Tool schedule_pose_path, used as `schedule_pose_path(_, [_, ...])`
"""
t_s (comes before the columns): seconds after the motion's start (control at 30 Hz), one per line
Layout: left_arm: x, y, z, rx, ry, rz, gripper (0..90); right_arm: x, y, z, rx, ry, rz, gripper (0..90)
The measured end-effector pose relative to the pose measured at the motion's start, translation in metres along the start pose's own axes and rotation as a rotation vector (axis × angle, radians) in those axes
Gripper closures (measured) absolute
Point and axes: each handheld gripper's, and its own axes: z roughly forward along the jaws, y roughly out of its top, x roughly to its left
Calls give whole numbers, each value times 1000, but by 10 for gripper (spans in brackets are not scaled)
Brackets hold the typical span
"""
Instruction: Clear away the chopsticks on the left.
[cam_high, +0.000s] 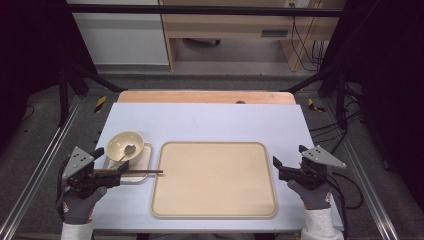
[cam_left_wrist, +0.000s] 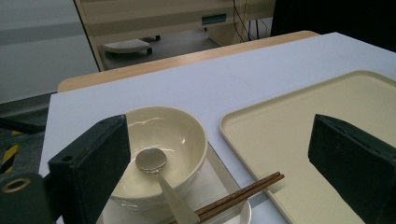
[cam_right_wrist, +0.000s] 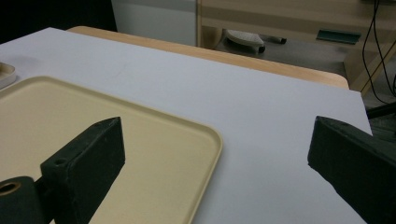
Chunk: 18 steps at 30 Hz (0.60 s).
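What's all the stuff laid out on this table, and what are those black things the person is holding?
Bowl: one, cream, on the small tray at the table's left.
Spoon: one, silver, lying in the bowl.
Chopsticks: one pair, brown, across the small tray's near edge.
Small tray: one, whitish, left of the big tray.
Big tray: one, beige, centre, nothing on it.
Table cover: one, pale blue-white, over a wooden top.
Left tongs: black, open, beside the small tray.
Right tongs: black, open, right of the big tray.
Gloved hands: two, grey.

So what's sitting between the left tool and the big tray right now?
In the left gripper view, the left tool frames a cream bowl with a spoon, and brown chopsticks pointing toward the big tray.
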Motion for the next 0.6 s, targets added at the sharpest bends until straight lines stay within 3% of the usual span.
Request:
schedule_pose_path(0.37, [8,-2,-16,-21,-19,2,52,2,-1,-1,9,-8,-12,44])
schedule_pose_path(0.6, [7,-13,-21,41,-17,30,45,1,1,-7,-3,2,-6,46])
